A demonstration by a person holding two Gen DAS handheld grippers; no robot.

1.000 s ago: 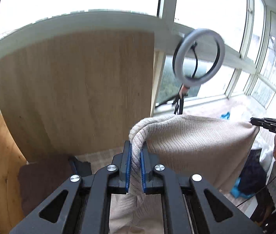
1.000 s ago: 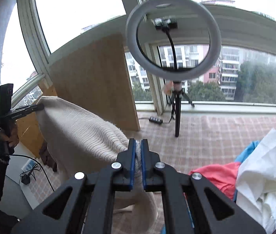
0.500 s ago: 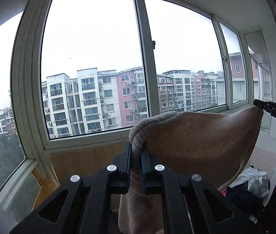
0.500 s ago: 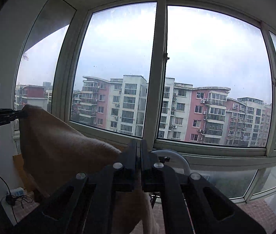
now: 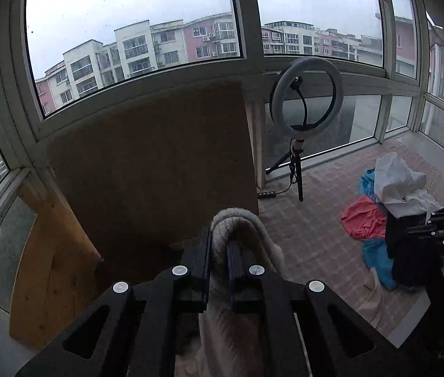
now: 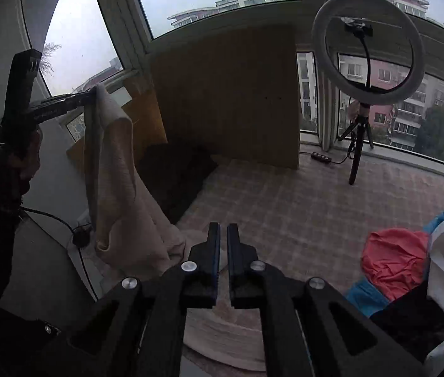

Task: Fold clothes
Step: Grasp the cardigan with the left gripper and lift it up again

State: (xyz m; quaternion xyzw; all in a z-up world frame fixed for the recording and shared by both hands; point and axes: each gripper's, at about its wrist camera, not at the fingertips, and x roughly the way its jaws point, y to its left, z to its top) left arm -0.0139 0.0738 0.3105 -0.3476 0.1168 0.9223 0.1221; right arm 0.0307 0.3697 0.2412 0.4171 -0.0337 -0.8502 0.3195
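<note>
My left gripper [image 5: 220, 235] is shut on a beige knit sweater [image 5: 234, 330], whose thick edge loops over between the fingers. In the right wrist view the left gripper [image 6: 90, 95] is up at the left, held by a person's hand. The sweater [image 6: 118, 172] hangs from it and drapes down onto the checked surface [image 6: 284, 204]. My right gripper [image 6: 223, 232] is low over that surface, with only a thin slit between its fingers and no fabric in it. A ribbed part of the sweater lies under its body. The right gripper [image 5: 432, 227] also shows at the right edge of the left wrist view.
A ring light on a tripod [image 6: 368, 47] stands by the windows, a power strip beside it. A wooden board [image 5: 159, 157] leans at the back with a dark garment [image 6: 178, 169] in front. A pile of red, blue and white clothes [image 6: 394, 257] lies at the right.
Both grippers swung up toward the windows and came back down. The sweater was stretched between both grippers; now it hangs from the left one only, and the right one holds nothing.
</note>
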